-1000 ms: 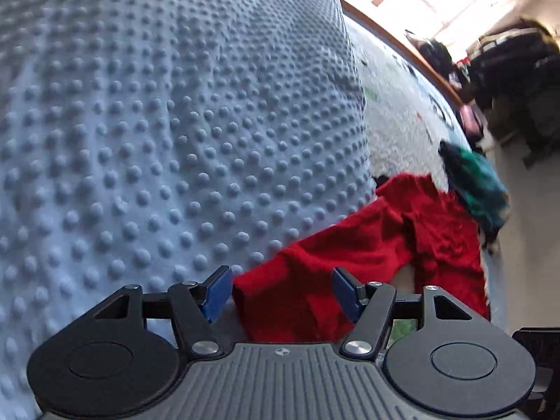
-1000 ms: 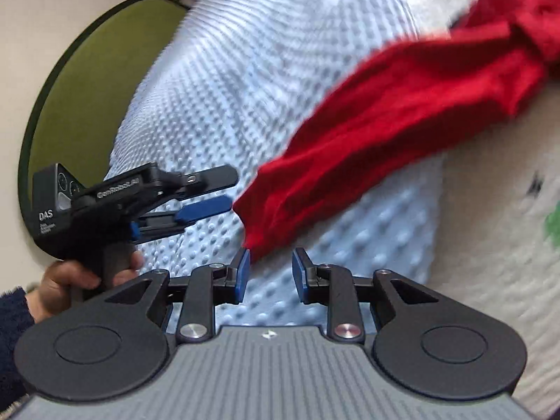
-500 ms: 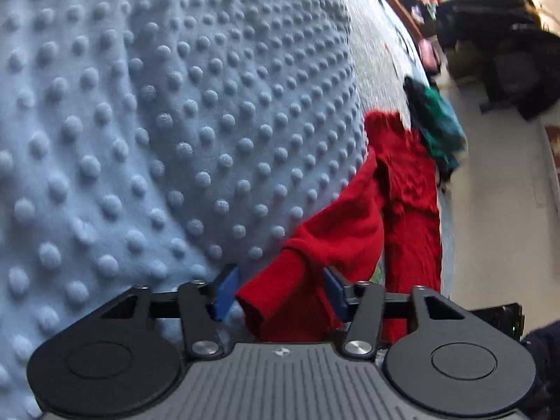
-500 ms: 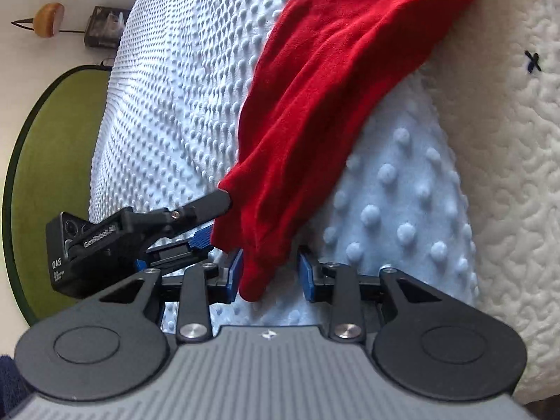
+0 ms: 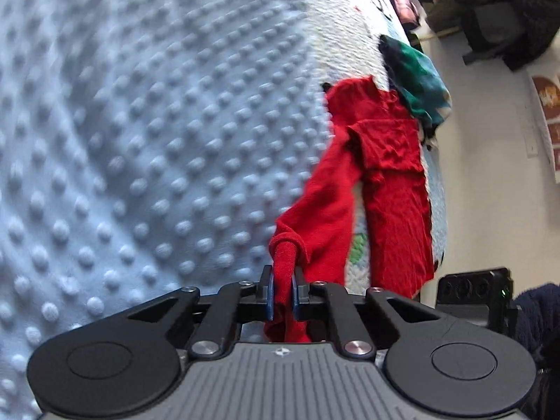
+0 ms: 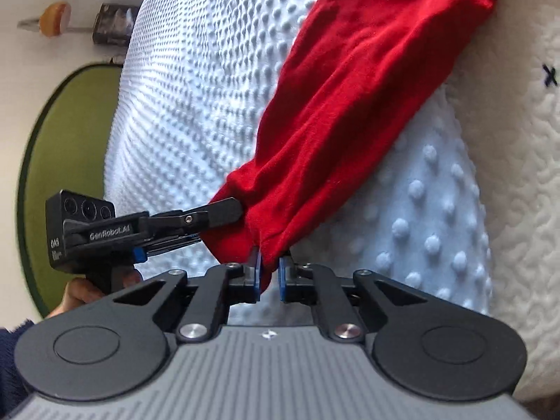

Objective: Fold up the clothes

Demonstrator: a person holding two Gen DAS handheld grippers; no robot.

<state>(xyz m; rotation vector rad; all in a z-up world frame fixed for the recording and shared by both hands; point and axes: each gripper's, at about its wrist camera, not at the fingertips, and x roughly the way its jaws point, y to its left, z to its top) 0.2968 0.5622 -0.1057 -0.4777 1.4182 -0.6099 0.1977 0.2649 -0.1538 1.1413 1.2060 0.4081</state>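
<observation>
- Here, through the left wrist camera, the left gripper (image 5: pixel 281 292) has its blue fingers (image 5: pixel 267 294) pressed in on a rolled edge of the red garment (image 5: pixel 392 182), with cloth bunched between the pads and a tail of it hanging below them.
- From that pinch the garment runs away across the dotted pale-blue blanket (image 5: pixel 140 140) to a crumpled heap near the bed's far edge, where a green and dark garment (image 5: pixel 418 80) lies just beside it. Part of the other handheld unit shows at the lower right.
- Next, through the right wrist camera, the right gripper (image 6: pixel 268 276) pinches a corner of the same red garment (image 6: pixel 350 105) between its blue fingers (image 6: pixel 258 273). The left gripper (image 6: pixel 224 211) reaches in from the left and touches the fabric just beside that corner.
- The cloth slopes up and away over the dotted blanket (image 6: pixel 196 87) toward a white quilted bed cover (image 6: pixel 518 175), lifted rather than lying flat.
- By the look of it, this is the opening step of the fold: both grippers have taken one end of the garment, close together.
- The next move probably calls for drawing the two grips apart to stretch the edge, then pulling the heap out flat on the bed before any fold is made. Thin bunched fabric could slip from either pinch if tugged unevenly.
</observation>
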